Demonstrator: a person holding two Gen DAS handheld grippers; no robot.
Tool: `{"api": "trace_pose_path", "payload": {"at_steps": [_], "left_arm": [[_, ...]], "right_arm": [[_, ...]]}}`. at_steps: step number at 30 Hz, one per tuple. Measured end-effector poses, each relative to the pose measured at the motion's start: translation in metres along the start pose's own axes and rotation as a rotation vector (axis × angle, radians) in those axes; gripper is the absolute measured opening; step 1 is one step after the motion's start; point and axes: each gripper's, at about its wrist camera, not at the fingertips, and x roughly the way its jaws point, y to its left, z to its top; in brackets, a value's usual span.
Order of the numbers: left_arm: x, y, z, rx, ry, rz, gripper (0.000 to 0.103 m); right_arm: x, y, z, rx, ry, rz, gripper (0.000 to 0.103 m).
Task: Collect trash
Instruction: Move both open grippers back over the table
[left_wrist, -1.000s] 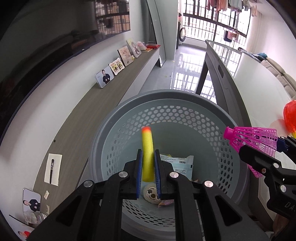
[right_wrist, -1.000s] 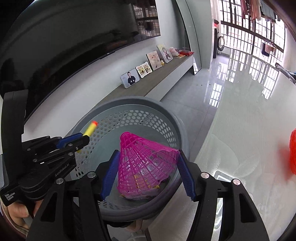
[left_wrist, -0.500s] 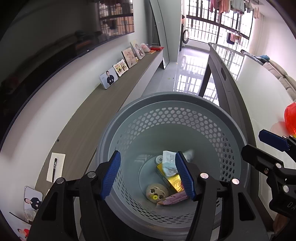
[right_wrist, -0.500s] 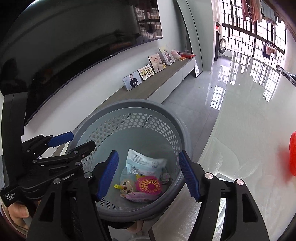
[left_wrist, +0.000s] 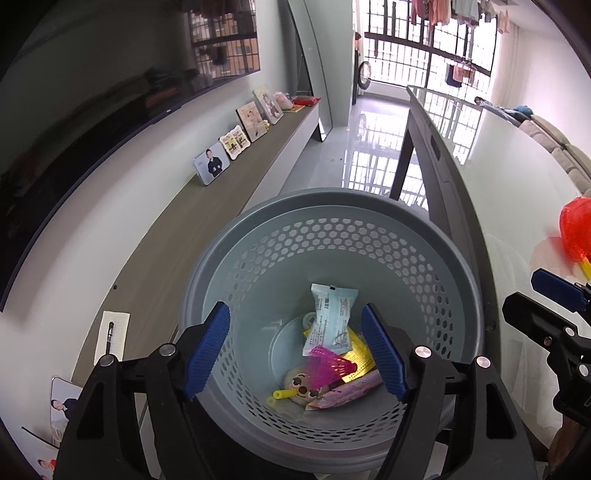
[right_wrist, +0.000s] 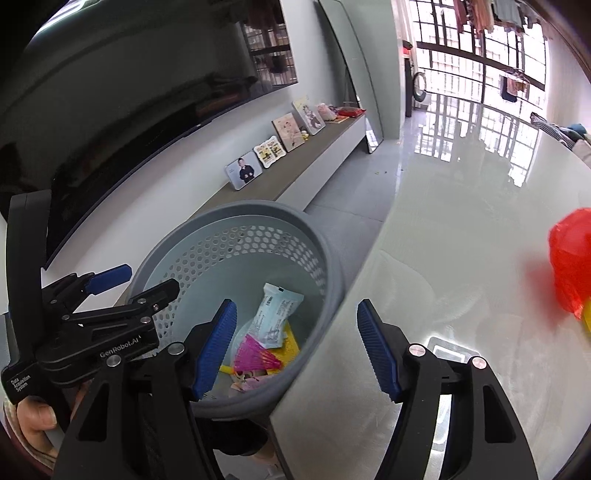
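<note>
A grey perforated trash basket stands beside the white table; it also shows in the right wrist view. Inside lie a pink shuttlecock, a yellow foam dart, a white snack packet and other wrappers. The shuttlecock and packet show in the right wrist view too. My left gripper is open and empty above the basket. My right gripper is open and empty over the basket's rim and the table edge.
A red plastic bag lies on the table at the right, also in the left wrist view. A low wooden shelf with photo frames runs along the wall at the left. A dark table leg stands behind the basket.
Both grippers opened: the yellow dart left my left gripper and the pink shuttlecock left my right one, and both now lie in the basket. My right gripper has shifted right toward the table.
</note>
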Motion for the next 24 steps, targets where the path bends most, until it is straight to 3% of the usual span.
{"api": "trace_pose_path", "payload": {"at_steps": [8, 24], "left_arm": [[-0.005, -0.036, 0.006, 0.051, -0.015, -0.076, 0.074], [-0.033, -0.164, 0.023, 0.220, -0.058, -0.242, 0.079]], "right_arm": [[-0.039, -0.035, -0.017, 0.073, -0.039, -0.089, 0.065], [-0.121, -0.142, -0.056, 0.251, -0.137, -0.253, 0.065]]}}
